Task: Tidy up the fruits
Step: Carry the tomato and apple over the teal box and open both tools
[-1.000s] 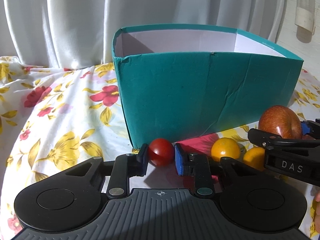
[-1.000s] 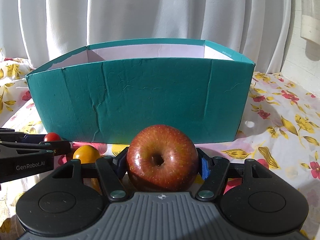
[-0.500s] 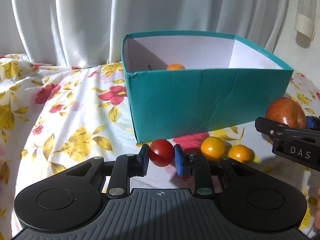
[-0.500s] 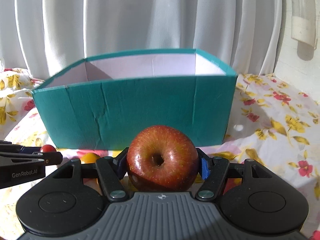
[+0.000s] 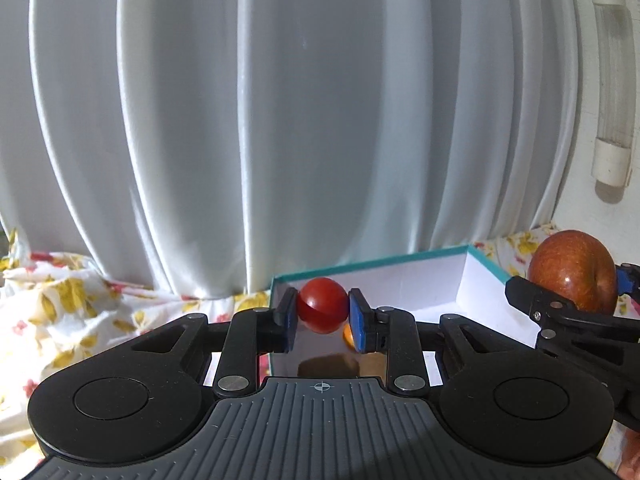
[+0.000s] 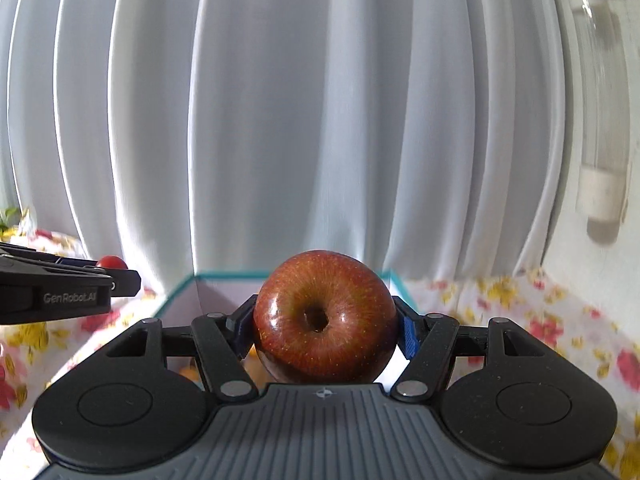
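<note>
My left gripper point(image 5: 322, 312) is shut on a small red tomato point(image 5: 322, 305) and holds it above the near left part of the teal box point(image 5: 484, 258), which has a white inside. My right gripper point(image 6: 325, 328) is shut on a red apple point(image 6: 325, 316) and holds it over the same box point(image 6: 200, 280). The apple point(image 5: 572, 272) also shows at the right of the left wrist view, and the tomato point(image 6: 112, 262) at the left of the right wrist view. An orange fruit point(image 5: 349, 336) lies inside the box, partly hidden by my left fingers.
A flowered cloth point(image 5: 72, 312) covers the surface around the box. White curtains point(image 5: 280, 120) hang right behind it. A wall with a white tube fitting point(image 5: 612, 80) is at the far right. More orange fruit point(image 6: 188, 372) shows inside the box below my right fingers.
Both grippers have risen and moved forward from in front of the box to above it, carrying the tomato and the apple. The oranges on the cloth have dropped out of view.
</note>
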The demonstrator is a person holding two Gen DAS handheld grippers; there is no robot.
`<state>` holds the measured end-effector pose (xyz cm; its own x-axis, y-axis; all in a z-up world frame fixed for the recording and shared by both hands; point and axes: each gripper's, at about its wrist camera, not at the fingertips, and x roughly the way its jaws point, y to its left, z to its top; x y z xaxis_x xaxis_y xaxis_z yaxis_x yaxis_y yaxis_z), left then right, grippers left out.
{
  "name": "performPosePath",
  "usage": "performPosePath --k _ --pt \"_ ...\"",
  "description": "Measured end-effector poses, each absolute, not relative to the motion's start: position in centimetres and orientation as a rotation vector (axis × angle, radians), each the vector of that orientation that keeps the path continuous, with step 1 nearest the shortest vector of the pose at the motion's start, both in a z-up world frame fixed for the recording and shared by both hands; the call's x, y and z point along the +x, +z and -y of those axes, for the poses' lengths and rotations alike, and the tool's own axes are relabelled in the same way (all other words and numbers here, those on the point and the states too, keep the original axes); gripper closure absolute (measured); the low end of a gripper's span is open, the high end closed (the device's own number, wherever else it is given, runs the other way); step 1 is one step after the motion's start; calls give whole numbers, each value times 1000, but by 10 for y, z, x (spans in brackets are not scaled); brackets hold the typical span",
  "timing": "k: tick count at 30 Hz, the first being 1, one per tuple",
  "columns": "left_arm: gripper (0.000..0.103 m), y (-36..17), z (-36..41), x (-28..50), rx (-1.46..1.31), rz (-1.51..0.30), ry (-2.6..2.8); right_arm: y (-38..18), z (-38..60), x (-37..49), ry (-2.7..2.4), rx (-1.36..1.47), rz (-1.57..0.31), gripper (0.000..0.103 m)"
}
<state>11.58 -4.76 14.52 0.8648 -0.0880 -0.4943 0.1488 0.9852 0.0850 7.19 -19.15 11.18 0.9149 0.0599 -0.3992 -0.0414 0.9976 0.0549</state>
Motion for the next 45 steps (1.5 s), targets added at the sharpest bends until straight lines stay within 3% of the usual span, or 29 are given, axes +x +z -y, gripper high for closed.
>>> performPosePath --k 7,45 --pt "73 136 55 138 104 -569 -105 137 190 92 62 41 -337 36" --pt "73 38 44 175 95 -769 -104 37 186 131 -24 -18 -509 36"
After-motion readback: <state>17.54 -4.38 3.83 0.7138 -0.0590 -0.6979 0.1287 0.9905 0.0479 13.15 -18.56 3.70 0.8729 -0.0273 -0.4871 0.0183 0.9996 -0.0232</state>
